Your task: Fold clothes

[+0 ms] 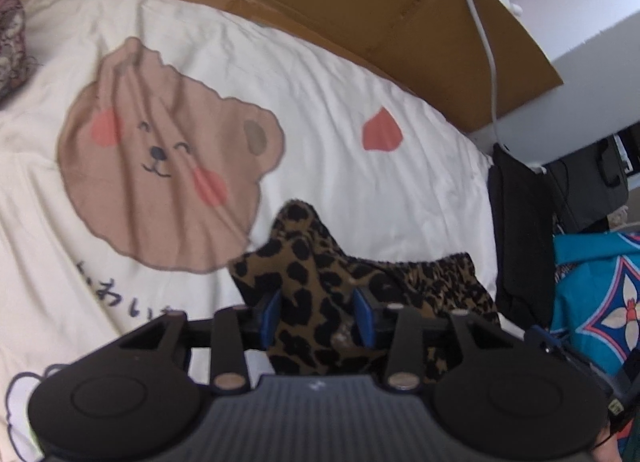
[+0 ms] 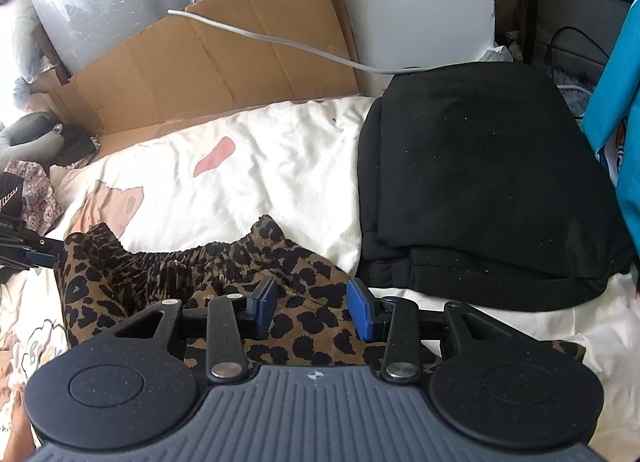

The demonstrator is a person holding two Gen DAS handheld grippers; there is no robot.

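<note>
Left gripper point(image 1: 318, 312) pinches a fold of brown leopard-print corduroy garment point(image 2: 312, 314) between its blue fingers; right gripper point(image 2: 311, 308) spreads wide, the cloth loose between its fingers

Ribbed leopard cloth point(image 2: 312, 322), matt cardboard point(image 2: 224, 70)

Leopard-print garment point(image 1: 320, 290): the portion between the left gripper's point(image 1: 318, 312) fingers runs under the gripper body, hidden. Right wrist view: its lower part is likewise covered by the right gripper point(image 2: 312, 302). Printed lettering point(image 1: 128, 302) left of the fingers is blurred, partly hidden and unreadable
</note>
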